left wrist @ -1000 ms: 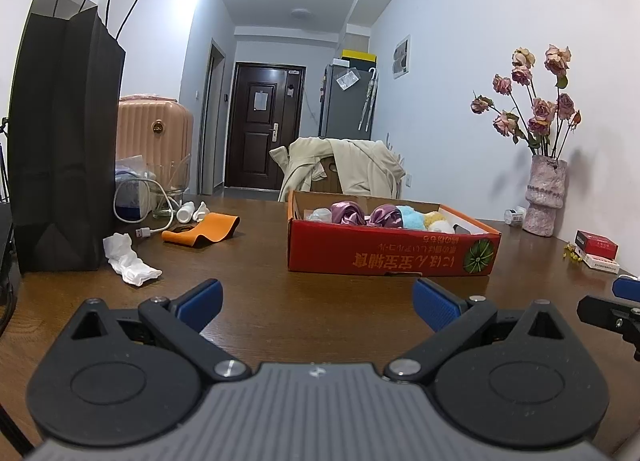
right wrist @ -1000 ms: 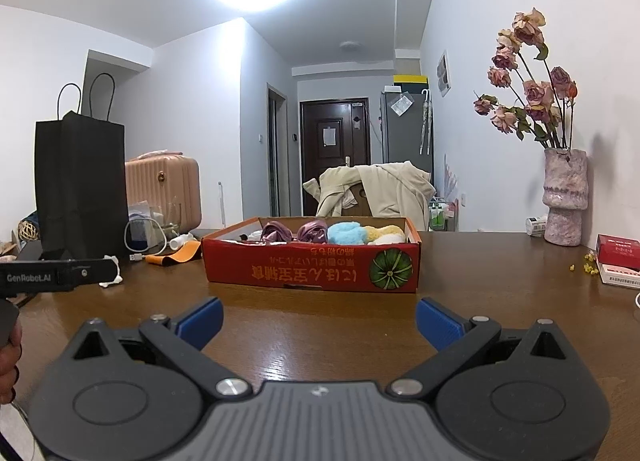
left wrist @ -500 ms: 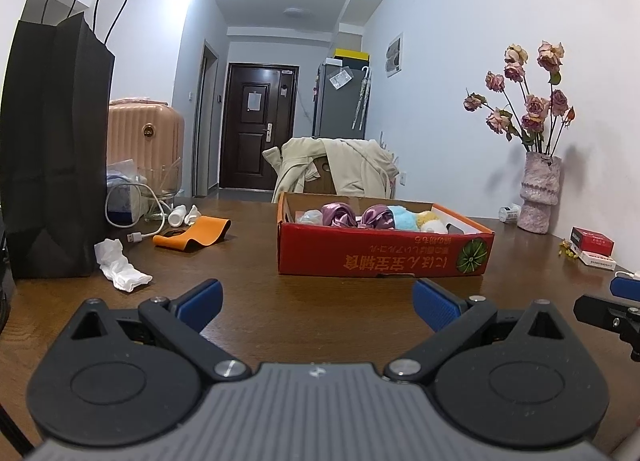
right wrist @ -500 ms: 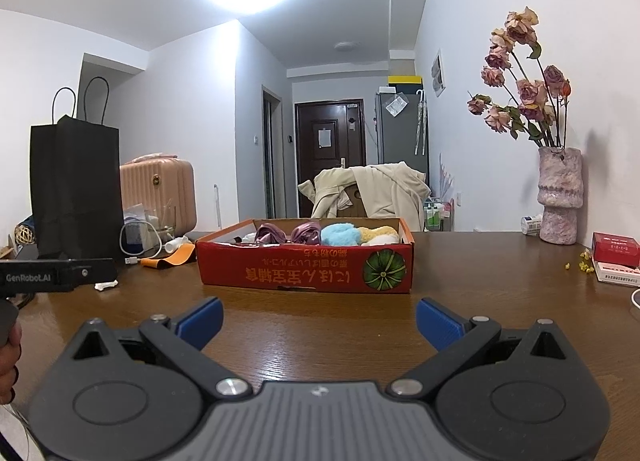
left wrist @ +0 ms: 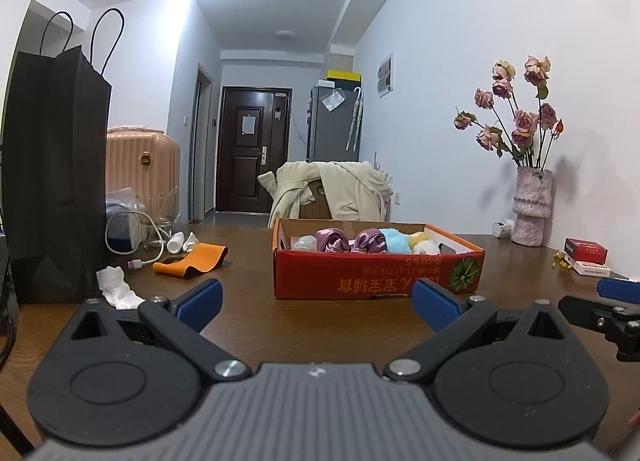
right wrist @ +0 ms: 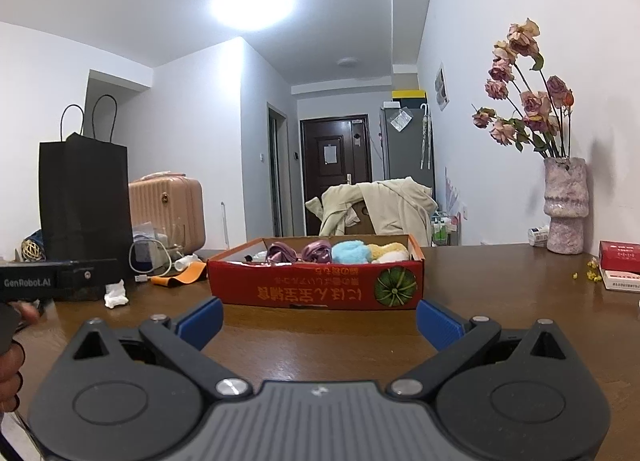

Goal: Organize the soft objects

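Observation:
A red cardboard box (left wrist: pixel 376 281) (right wrist: pixel 316 287) stands on the brown table. In it lie purple satin scrunchies (left wrist: pixel 352 241) (right wrist: pixel 300 252), a blue fluffy item (left wrist: pixel 394 241) (right wrist: pixel 350 252) and a yellow and white fluffy item (left wrist: pixel 422 243) (right wrist: pixel 390 251). An orange soft band (left wrist: pixel 192 261) (right wrist: pixel 184 275) and a crumpled white cloth (left wrist: pixel 118 287) (right wrist: pixel 116 293) lie on the table left of the box. My left gripper (left wrist: pixel 318 305) is open and empty, short of the box. My right gripper (right wrist: pixel 320 319) is open and empty, also short of the box.
A tall black paper bag (left wrist: pixel 52 181) (right wrist: pixel 84 201) stands at the left, with a white cable and charger (left wrist: pixel 132 229) beside it. A pink vase of dried roses (left wrist: pixel 532 205) (right wrist: pixel 566 205) and a red and white carton (left wrist: pixel 586 255) (right wrist: pixel 620 269) are at the right.
Both grippers have tilted upward a little, so the table and box sit lower in view. Both stay open and empty. Nothing on the table has moved.

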A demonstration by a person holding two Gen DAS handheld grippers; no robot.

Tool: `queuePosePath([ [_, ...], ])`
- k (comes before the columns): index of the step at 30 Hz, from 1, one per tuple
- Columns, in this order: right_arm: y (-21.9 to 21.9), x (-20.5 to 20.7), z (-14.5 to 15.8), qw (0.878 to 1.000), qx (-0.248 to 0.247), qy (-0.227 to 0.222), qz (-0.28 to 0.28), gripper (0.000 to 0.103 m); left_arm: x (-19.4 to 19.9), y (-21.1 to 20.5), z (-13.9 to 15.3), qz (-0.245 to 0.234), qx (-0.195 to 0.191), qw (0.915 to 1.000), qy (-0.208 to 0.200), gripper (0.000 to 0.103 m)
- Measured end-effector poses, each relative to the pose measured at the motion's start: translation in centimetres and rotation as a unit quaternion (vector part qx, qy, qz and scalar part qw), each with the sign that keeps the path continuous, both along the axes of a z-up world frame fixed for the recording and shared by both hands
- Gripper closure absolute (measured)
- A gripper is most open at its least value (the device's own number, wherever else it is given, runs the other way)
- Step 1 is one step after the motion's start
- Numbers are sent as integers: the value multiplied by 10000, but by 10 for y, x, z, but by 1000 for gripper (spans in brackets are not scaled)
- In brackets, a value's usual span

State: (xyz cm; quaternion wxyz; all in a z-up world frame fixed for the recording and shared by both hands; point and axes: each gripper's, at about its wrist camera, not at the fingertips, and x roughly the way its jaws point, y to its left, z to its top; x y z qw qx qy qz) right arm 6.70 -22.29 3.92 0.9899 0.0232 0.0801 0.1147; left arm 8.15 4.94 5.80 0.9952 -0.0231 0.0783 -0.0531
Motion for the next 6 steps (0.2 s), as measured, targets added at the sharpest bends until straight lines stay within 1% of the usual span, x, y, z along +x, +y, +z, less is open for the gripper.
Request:
queuePosePath([
  [3,1,-1,2,10000,30,-75,22,0,-2,0,2,71,-2,9999,-121,0],
  [6,3,-2,2,9999,43,-128,47,0,-5,0,3,-37,33,9999,-102,0],
])
